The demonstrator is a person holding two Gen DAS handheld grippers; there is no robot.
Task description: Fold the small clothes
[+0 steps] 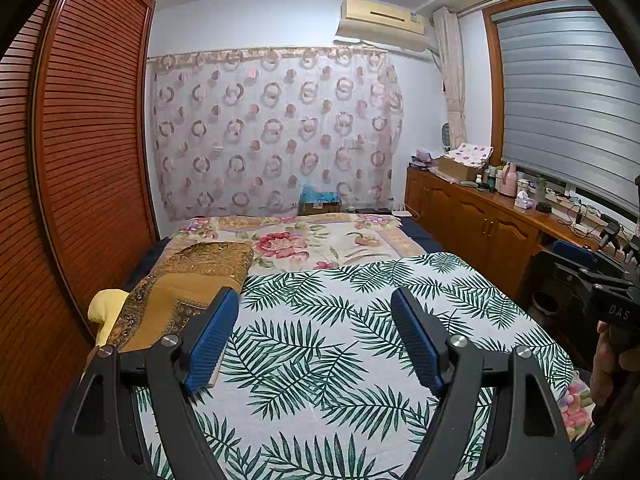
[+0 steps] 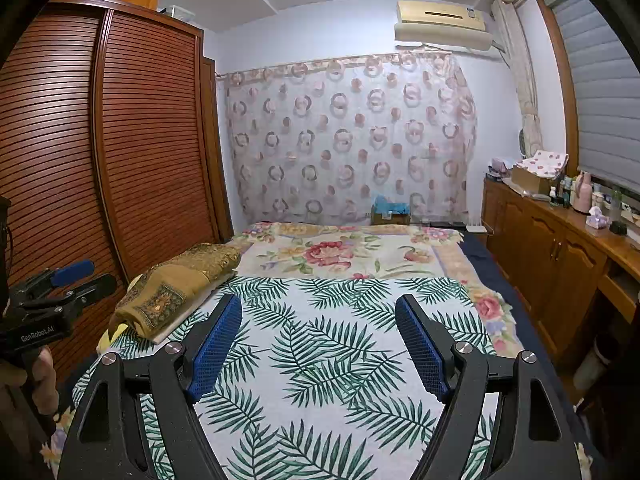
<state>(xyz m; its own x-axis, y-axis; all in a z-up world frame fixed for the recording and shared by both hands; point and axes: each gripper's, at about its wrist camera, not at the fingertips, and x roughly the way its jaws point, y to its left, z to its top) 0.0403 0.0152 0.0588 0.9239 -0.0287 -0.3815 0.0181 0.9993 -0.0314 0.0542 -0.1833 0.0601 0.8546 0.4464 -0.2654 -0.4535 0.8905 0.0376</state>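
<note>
Both grippers are held above the near end of a bed, over a leaf-print cloth (image 1: 320,340) spread flat on it. The left gripper (image 1: 314,304) is seen with its blue pads (image 1: 208,344) wide apart and nothing between them; the right gripper (image 2: 318,312) is likewise spread and empty. A folded mustard-gold garment (image 2: 176,284) lies at the cloth's far left edge, beside the slatted wardrobe (image 2: 120,140).

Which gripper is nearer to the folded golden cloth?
Left. The left gripper has the folded golden cloth just beside its left finger; the right gripper is farther over the leaf-print sheet.
</note>
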